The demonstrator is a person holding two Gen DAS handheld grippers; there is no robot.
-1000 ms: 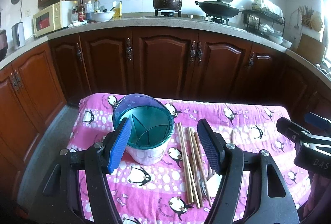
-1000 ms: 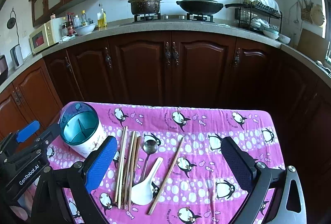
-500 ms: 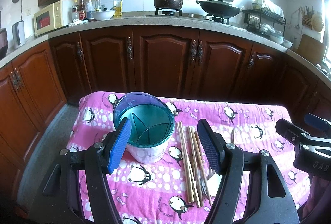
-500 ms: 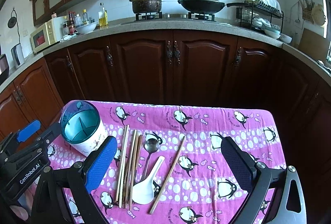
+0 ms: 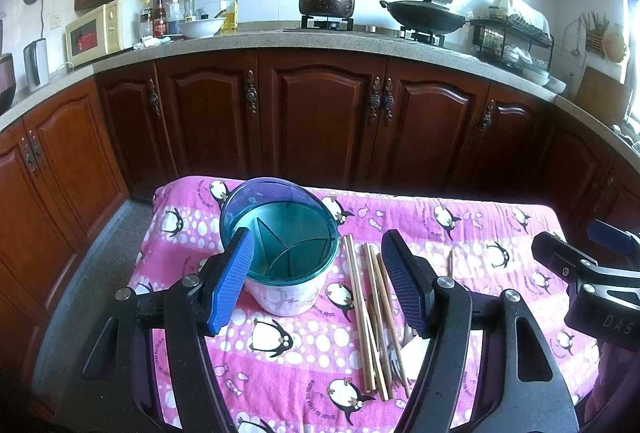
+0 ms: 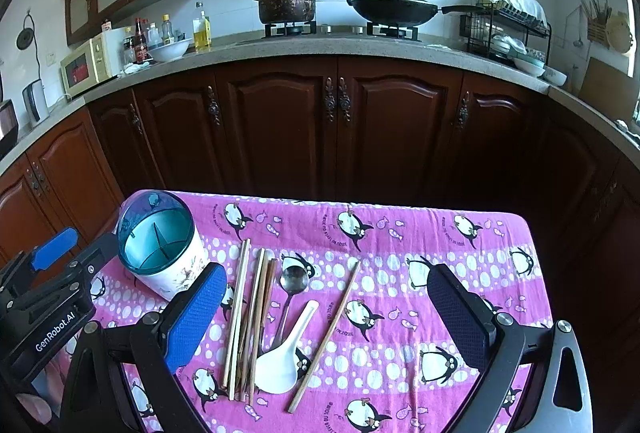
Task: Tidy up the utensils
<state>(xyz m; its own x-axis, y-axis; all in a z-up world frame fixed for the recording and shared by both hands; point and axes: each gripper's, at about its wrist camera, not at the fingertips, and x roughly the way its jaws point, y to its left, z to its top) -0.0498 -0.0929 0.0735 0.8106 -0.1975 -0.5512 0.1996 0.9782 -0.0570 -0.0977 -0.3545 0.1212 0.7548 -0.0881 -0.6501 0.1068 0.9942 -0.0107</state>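
We hold the left gripper and right gripper tilted downward, jaws wide and empty. The utensil holder stands left of the chopsticks, whose near ends overlap confusingly.

A white utensil holder with a teal divided insert stands upright and empty at the bench's left. Right of it lie bundled wooden chopsticks, a metal spoon, a white ceramic soup spoon and one stray chopstick.
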